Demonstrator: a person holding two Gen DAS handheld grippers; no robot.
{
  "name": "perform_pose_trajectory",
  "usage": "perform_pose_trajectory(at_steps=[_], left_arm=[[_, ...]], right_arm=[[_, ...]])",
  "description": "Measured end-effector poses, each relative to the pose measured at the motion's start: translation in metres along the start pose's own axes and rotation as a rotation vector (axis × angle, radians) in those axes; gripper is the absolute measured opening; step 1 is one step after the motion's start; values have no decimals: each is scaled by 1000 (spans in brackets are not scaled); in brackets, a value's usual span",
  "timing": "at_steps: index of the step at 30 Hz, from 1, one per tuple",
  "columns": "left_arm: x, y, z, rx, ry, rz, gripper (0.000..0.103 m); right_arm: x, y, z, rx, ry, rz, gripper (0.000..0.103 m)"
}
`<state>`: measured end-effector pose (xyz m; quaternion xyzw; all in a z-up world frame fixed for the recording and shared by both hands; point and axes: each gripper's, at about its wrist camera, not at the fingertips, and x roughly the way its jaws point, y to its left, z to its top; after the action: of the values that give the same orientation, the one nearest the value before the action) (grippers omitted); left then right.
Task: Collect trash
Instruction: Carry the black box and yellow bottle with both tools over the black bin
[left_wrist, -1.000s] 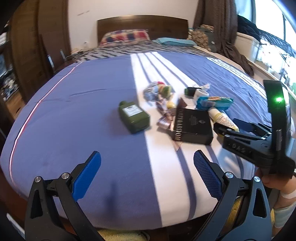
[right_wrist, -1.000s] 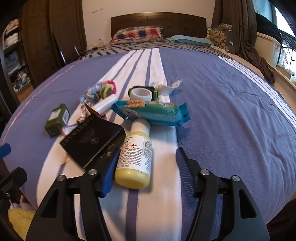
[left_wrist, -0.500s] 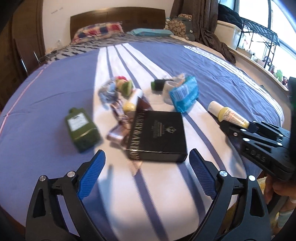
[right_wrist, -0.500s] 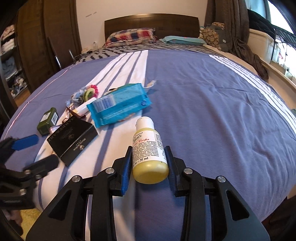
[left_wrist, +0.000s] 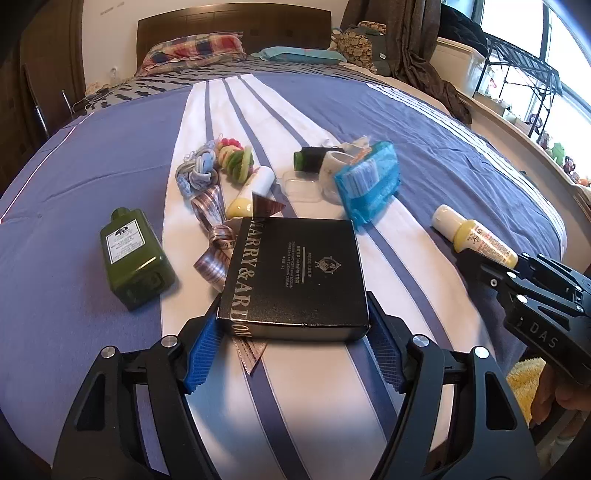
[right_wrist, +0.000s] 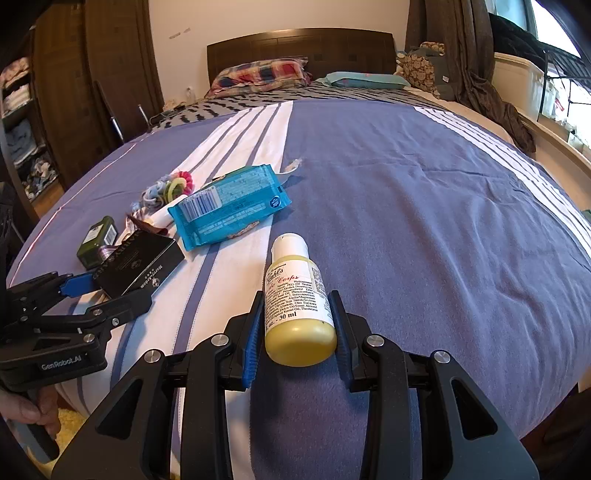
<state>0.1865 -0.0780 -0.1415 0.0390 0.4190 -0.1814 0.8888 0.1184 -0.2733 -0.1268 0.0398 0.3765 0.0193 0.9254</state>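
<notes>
Lighting: daylight from the window (left_wrist: 565, 48) at right, blown out to white; room evenly bright, soft shadows under items on the bed (left_wrist: 92, 155). Quality: both views sharp centrally, strong fisheye curvature, dark vignetted corners.

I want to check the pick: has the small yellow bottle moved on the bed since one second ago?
Yes. The yellow bottle, now clamped in the right gripper, sits right of the white stripes over plain blue bedspread; earlier it lay on them beside the black box.
</notes>
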Motion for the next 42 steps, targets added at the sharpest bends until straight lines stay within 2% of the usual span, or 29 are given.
perform_pose_trajectory(at_steps=[8, 19, 30, 34, 42], left_arm=[[-36, -4, -16, -24, -46, -11, 68], [-112, -18, -55, -41, -133, -12, 68], [-166, -41, -100, -42, -177, -47, 68], [-180, -48, -112, -36, -170, -76, 68], [-164, -62, -140, -48, -52, -145, 68]], right_arm=[[-26, 12, -7, -28, -26, 24, 33], [-94, 28, -22, -63, -105, 69, 32], [-146, 38, -59, -93, -121, 109, 32], [-157, 36, -69, -88, -105, 121, 32], [-149, 27, -97, -72, 11, 117, 32]])
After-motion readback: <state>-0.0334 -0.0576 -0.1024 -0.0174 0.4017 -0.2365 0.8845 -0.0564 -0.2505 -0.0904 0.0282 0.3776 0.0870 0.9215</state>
